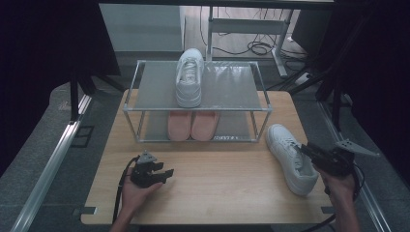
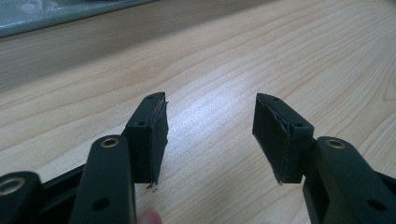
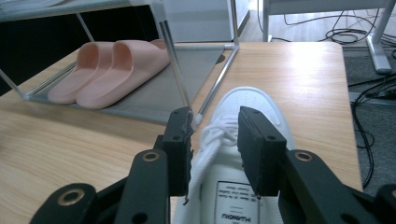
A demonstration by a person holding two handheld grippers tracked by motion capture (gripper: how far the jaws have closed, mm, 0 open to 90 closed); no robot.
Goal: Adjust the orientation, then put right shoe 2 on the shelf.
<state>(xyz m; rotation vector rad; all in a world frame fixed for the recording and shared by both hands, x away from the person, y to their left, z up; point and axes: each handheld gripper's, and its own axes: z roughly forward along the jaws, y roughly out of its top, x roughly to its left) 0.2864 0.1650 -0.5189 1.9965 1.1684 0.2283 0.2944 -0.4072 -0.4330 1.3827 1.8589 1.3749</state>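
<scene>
My right gripper [image 1: 309, 151] hangs just over the white sneaker [image 1: 291, 157] lying on the table [image 1: 217, 188], right of the shoe rack [image 1: 198, 104]. Its jaws stand partly apart with nothing pinched, above the laces. My left gripper [image 1: 162, 174] rests on the table, jaws wide and empty.

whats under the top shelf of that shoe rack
A pair of pink slippers sits side by side on the lower shelf. Their far ends are covered by the top shelf, which carries one white sneaker.
</scene>
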